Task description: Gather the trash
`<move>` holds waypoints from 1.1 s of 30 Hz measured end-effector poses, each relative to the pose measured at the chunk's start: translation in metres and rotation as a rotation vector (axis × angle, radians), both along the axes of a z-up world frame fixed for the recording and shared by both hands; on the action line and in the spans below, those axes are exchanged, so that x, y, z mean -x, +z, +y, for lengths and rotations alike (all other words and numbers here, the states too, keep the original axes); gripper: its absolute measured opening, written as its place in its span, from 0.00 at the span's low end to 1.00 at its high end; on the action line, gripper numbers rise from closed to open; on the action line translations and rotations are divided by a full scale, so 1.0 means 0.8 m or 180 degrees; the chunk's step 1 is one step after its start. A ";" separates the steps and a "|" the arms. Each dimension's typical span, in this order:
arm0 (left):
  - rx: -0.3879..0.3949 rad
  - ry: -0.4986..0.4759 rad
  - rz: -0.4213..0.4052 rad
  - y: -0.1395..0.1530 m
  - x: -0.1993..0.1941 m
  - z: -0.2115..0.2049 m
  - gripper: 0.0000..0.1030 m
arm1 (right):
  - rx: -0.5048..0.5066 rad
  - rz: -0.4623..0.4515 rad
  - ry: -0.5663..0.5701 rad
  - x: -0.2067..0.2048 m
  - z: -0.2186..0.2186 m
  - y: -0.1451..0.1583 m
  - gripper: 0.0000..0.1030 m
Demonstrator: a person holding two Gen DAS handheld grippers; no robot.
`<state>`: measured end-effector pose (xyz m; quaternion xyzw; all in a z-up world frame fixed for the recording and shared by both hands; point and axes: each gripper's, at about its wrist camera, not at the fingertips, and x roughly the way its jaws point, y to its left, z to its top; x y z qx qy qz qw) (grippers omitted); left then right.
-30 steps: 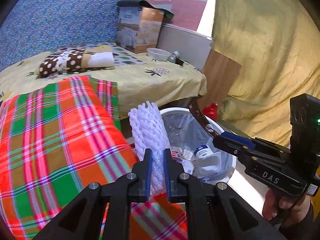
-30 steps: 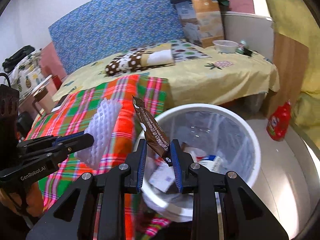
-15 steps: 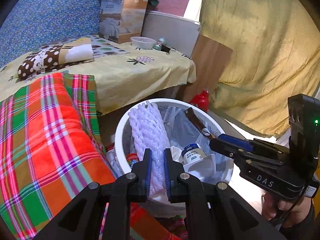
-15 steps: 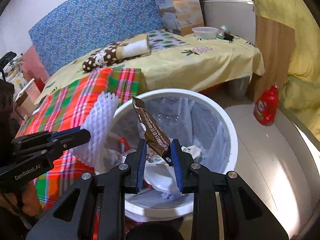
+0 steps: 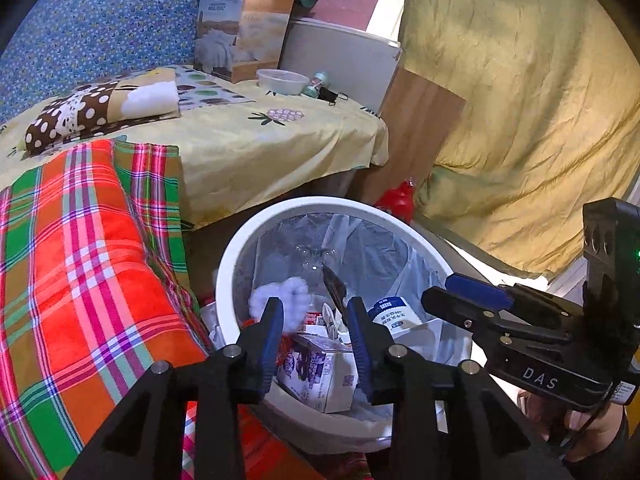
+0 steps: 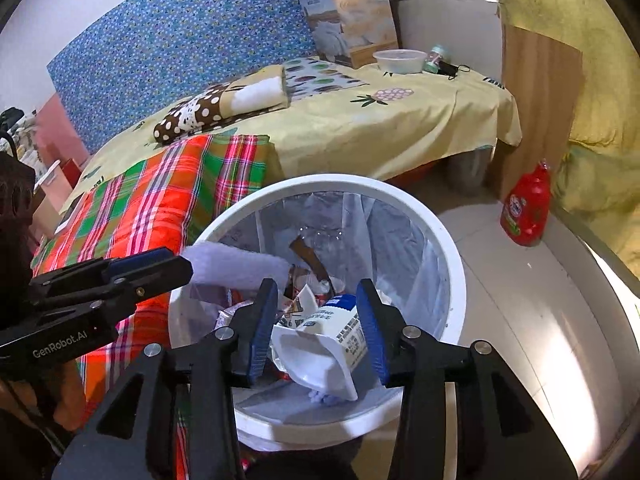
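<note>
Both grippers — left [image 5: 315, 320], right [image 6: 317, 312] — gape wide, empty, over the white bin [image 6: 456, 276]. Foam net [image 6: 236, 266] and brown wrapper [image 6: 308, 258] lie inside.

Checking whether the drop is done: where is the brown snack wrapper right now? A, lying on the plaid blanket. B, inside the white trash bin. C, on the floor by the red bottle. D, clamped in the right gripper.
B: the brown wrapper is inside the white trash bin, and the right gripper is open with nothing between its fingers.
</note>
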<state>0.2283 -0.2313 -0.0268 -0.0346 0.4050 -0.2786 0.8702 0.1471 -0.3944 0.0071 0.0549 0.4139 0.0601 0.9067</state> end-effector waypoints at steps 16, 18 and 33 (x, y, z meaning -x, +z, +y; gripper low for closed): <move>-0.0025 0.0330 -0.0234 0.047 0.086 0.062 0.32 | -0.0032 -0.0281 0.0166 0.047 0.043 0.037 0.42; -0.0030 0.0395 -0.0266 0.053 0.100 0.072 0.32 | -0.0039 -0.0330 0.0193 0.054 0.048 0.043 0.42; -0.0144 0.0749 -0.0388 0.067 0.177 0.121 0.32 | -0.0019 -0.0480 0.0366 0.105 0.078 0.054 0.43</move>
